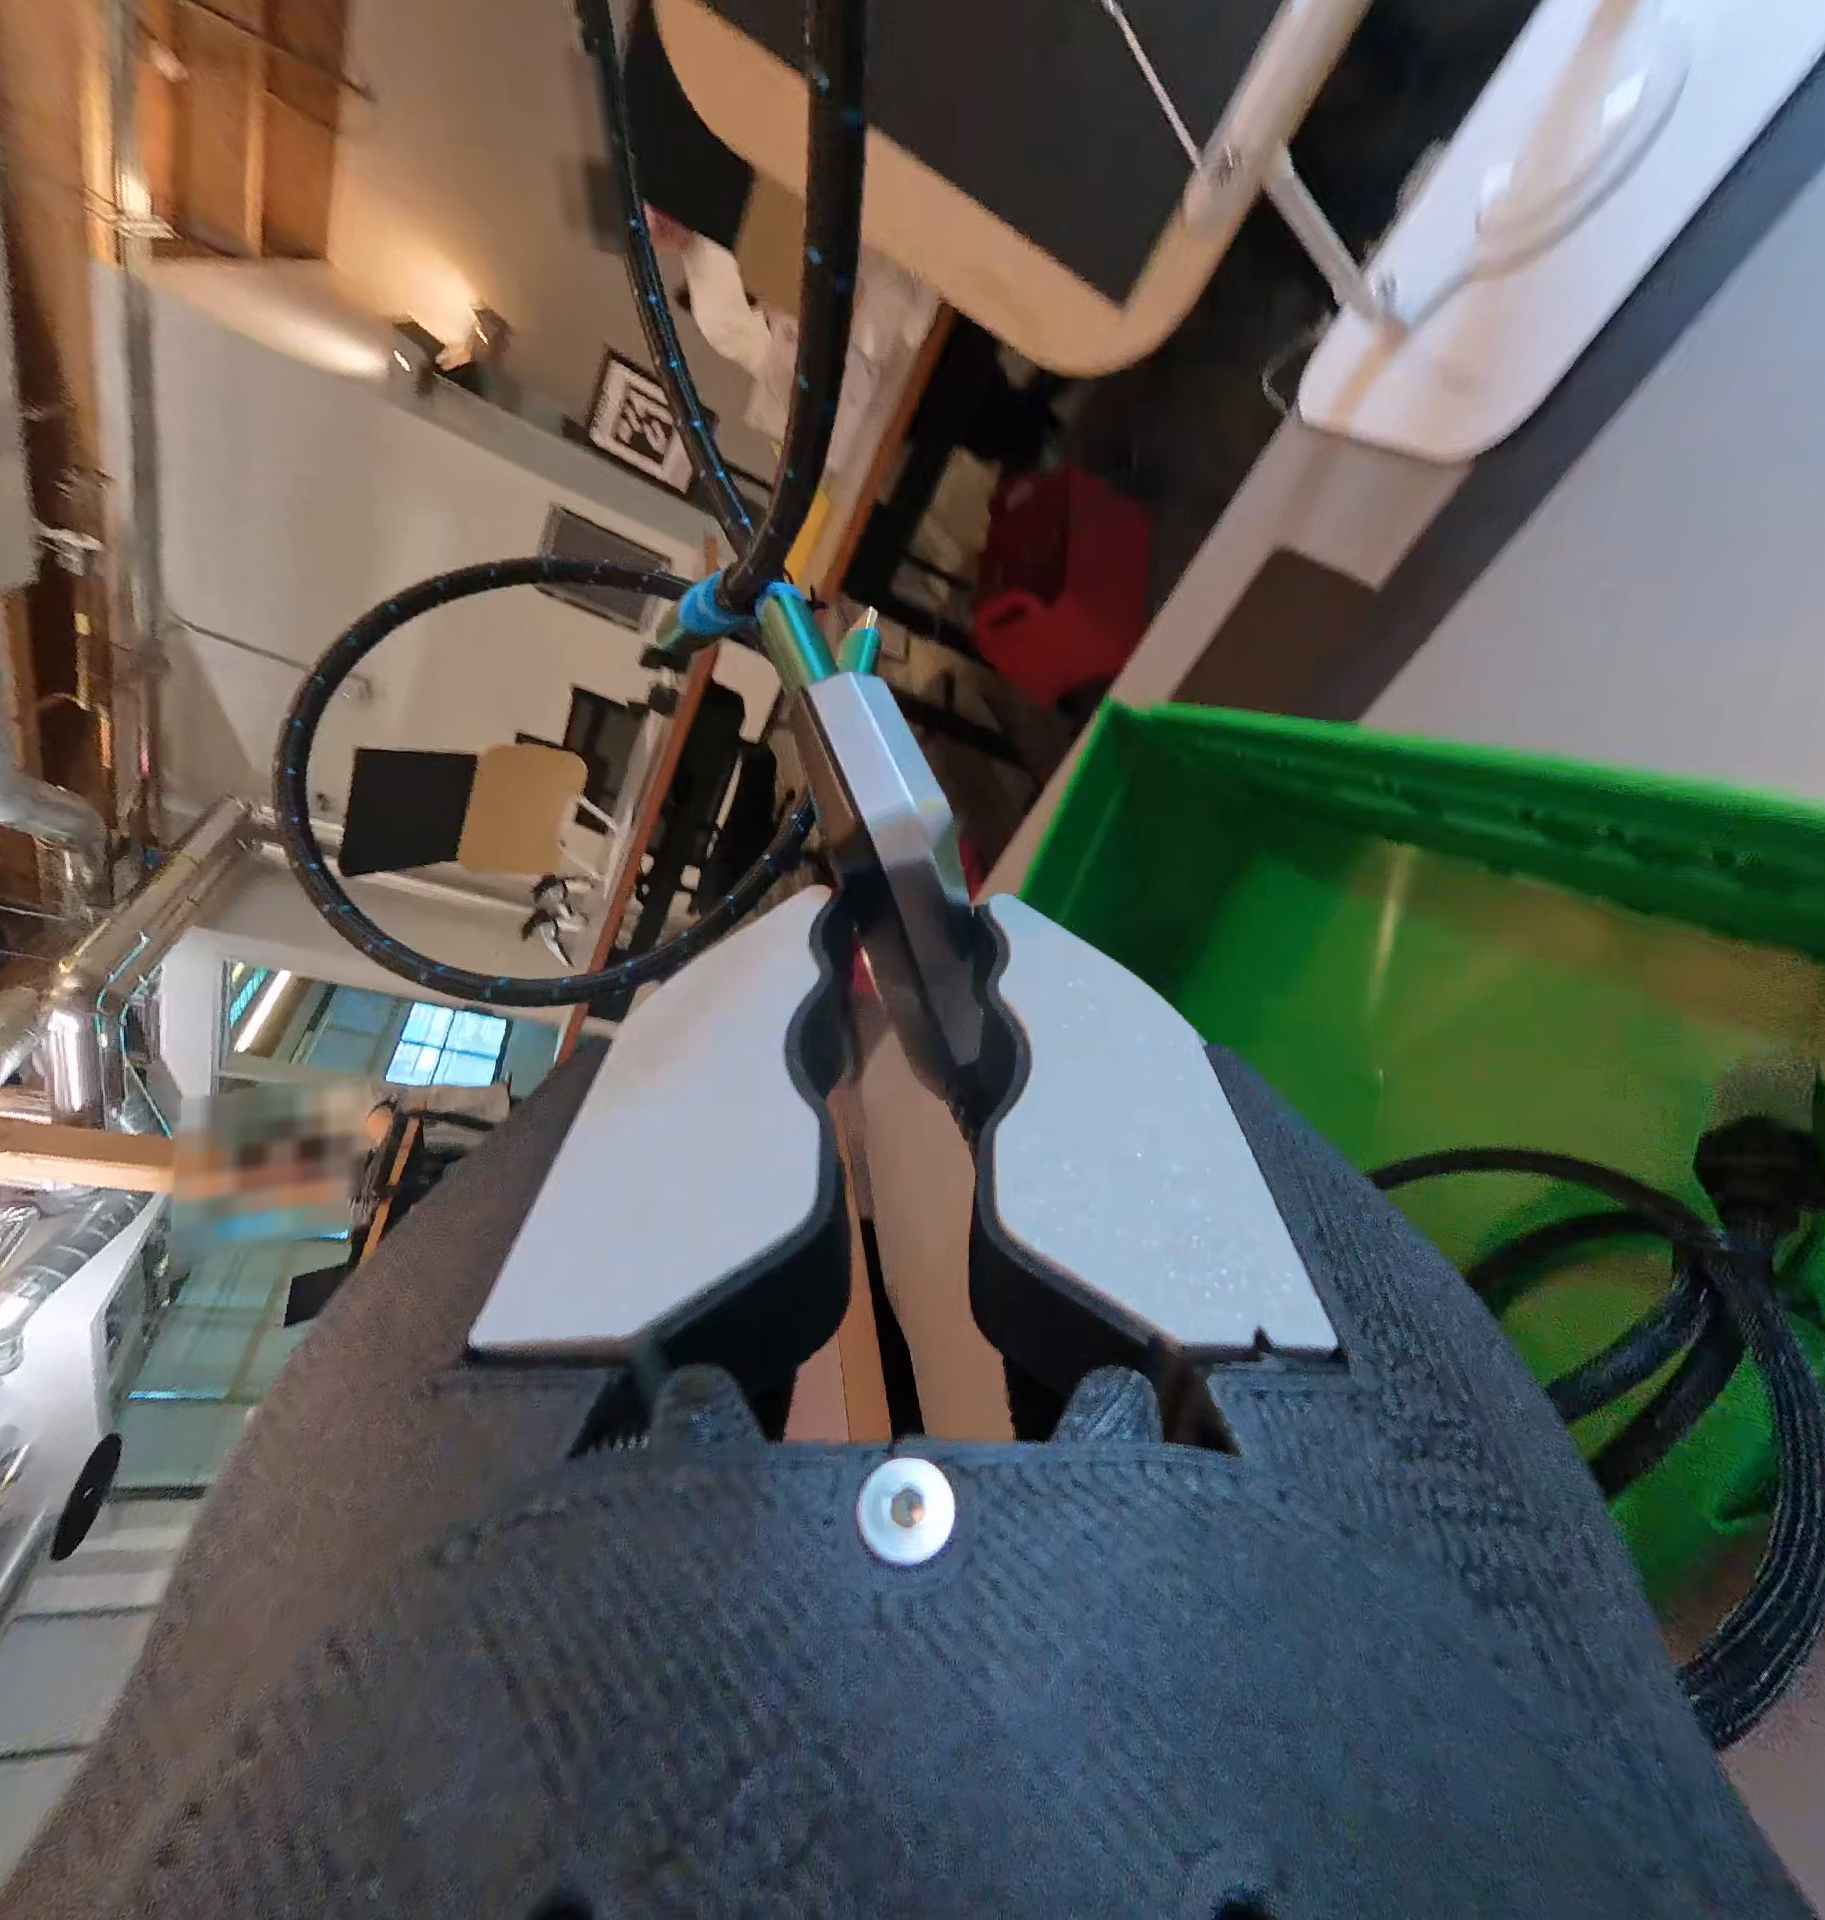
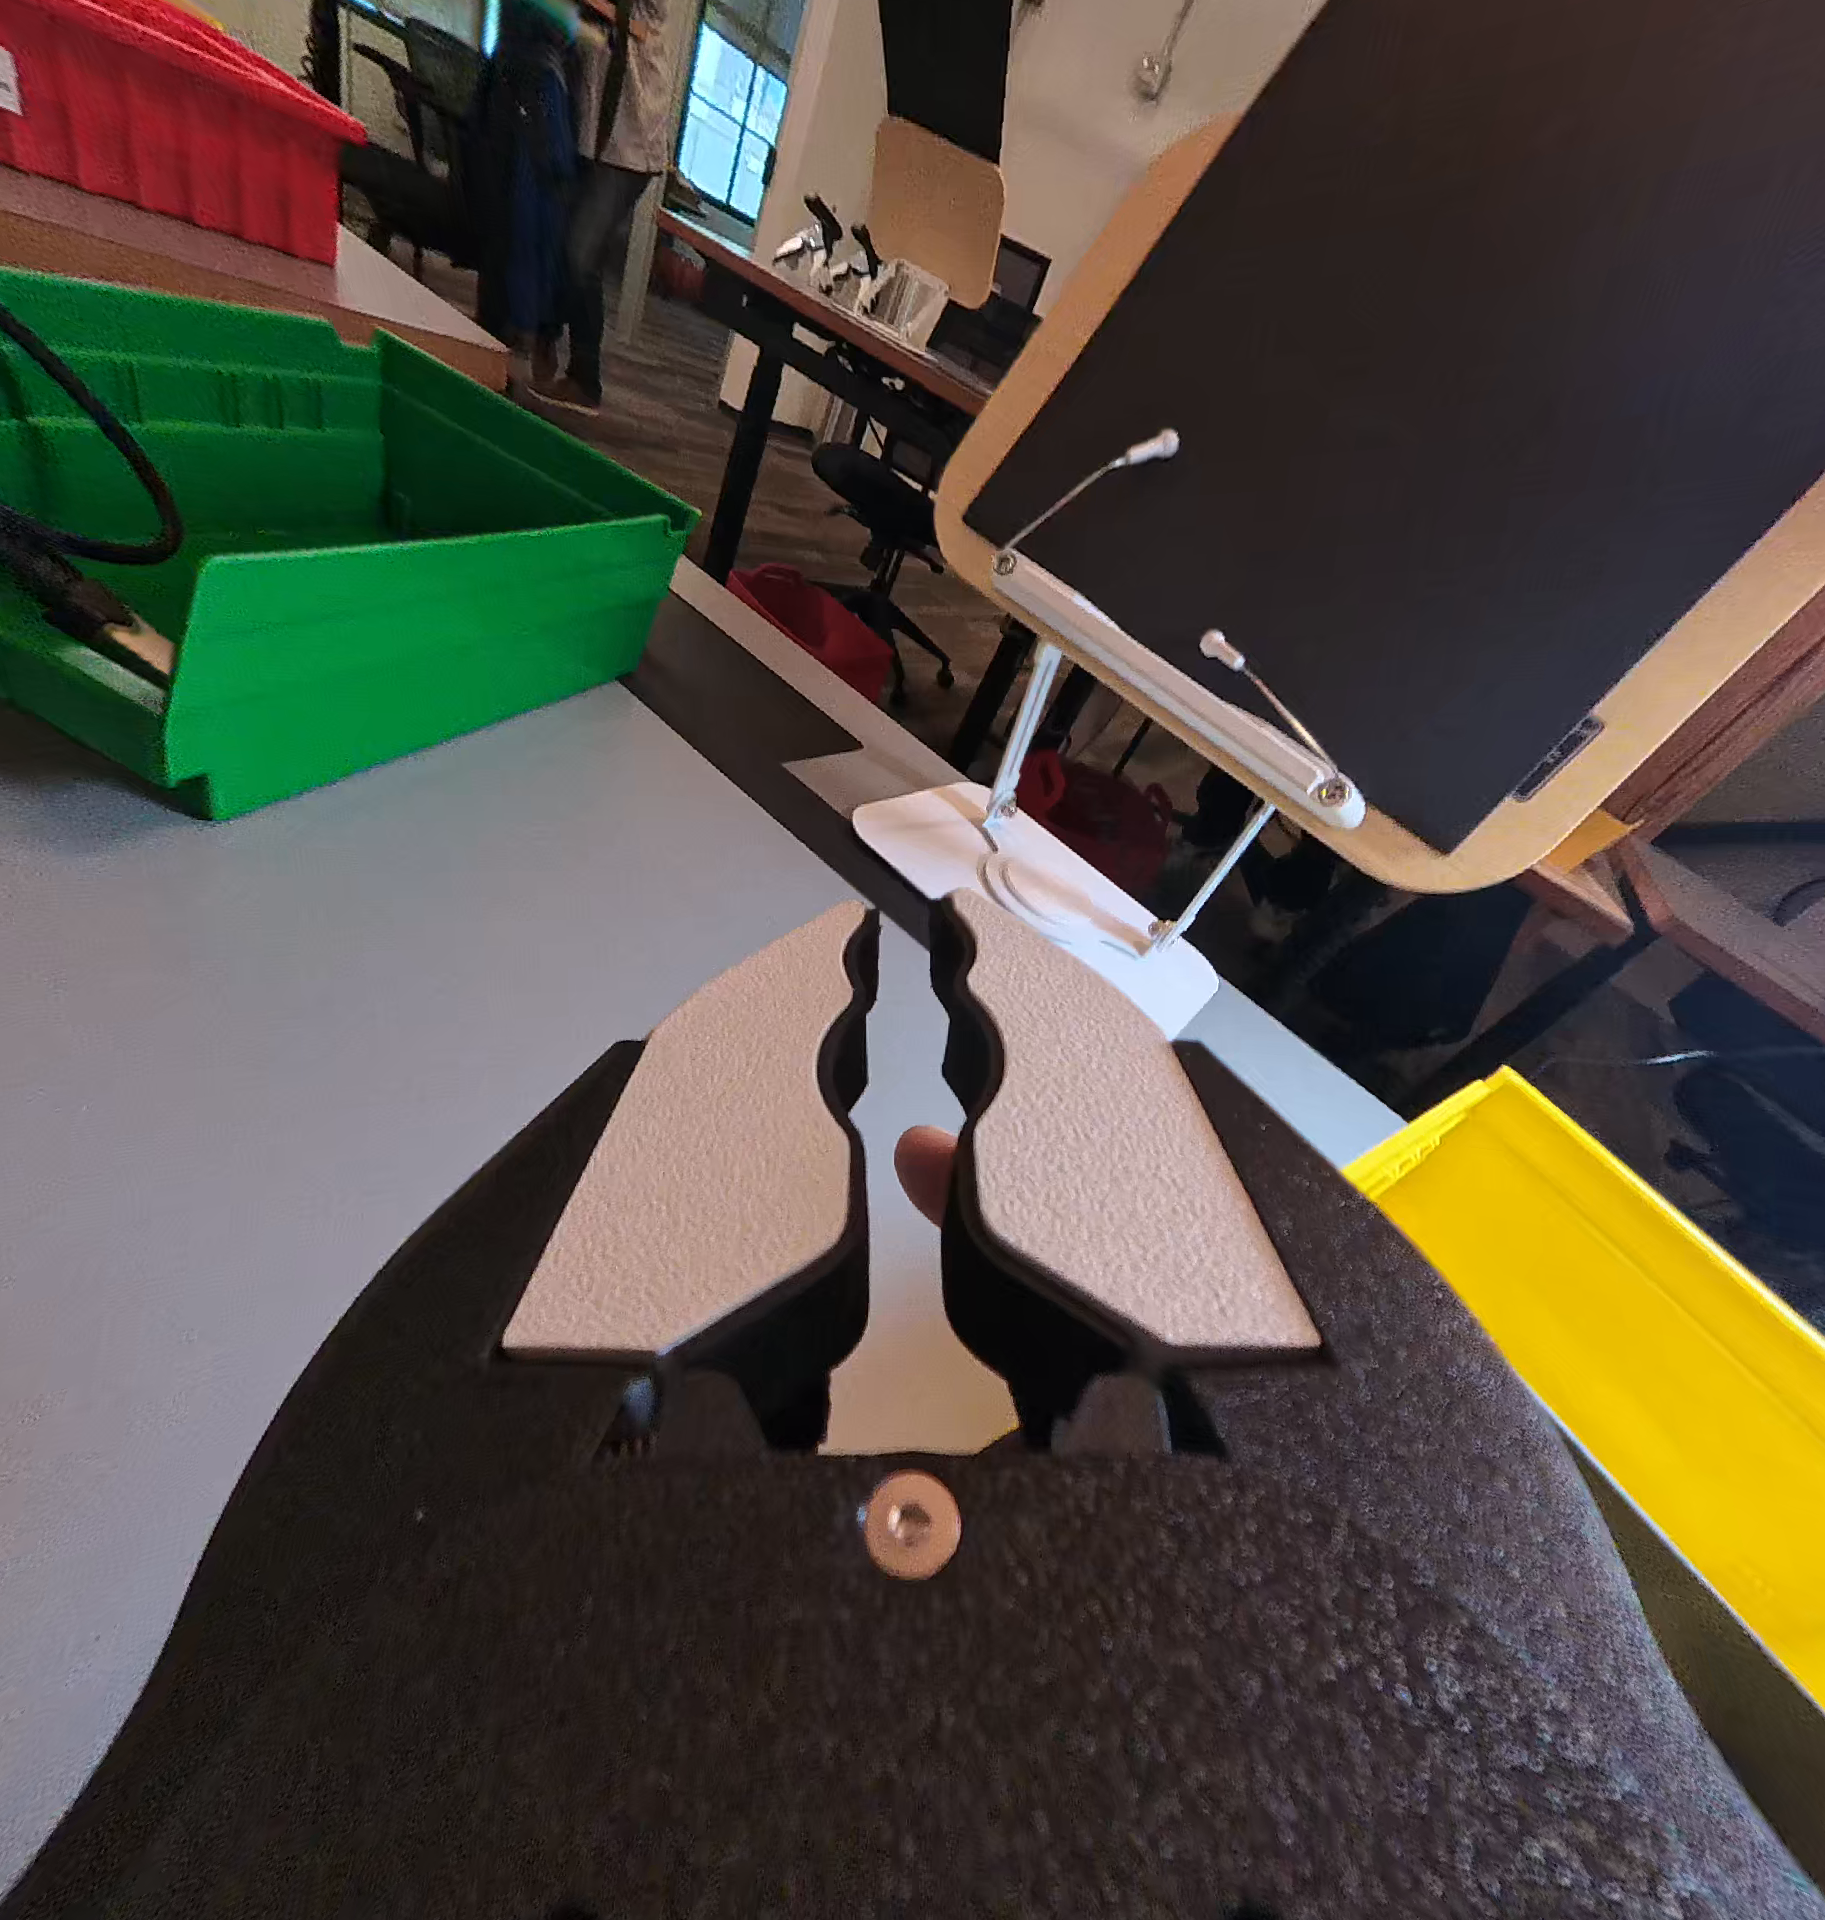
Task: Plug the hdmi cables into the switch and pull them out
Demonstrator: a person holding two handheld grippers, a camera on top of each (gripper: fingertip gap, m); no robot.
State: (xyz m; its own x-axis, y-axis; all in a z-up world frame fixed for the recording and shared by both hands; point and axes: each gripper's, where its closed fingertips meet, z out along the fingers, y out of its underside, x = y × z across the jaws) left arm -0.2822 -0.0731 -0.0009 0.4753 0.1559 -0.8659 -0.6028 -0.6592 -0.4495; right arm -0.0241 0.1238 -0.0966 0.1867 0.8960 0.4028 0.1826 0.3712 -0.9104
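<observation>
Two grippers counted, one per view. Left gripper tipped sideways and raised off the worktop, jaws closed tight on one silver switch, held by its near end. Two braided black HDMI cables seen running up from the switch's far end, where teal-green plugs sat and a blue tie bundled them; whether each plug was fully seated, impossible to tell. One loop of the same cable hung to the left. More coiled black cable lay inside one green bin to the right.

Right gripper low over the worktop, jaws nearly together with only a slim gap, gripping nothing; one fingertip visible in the gap between them.

Same green bin seen far left in the right wrist view, one red bin beyond it, one yellow bin near right. One dark tablet on a white stand at the worktop's far edge.

Worktop pale grey, smooth, with a dark band along the far edge. Beyond, an office room: tables, chairs, windows, one person standing far off.
</observation>
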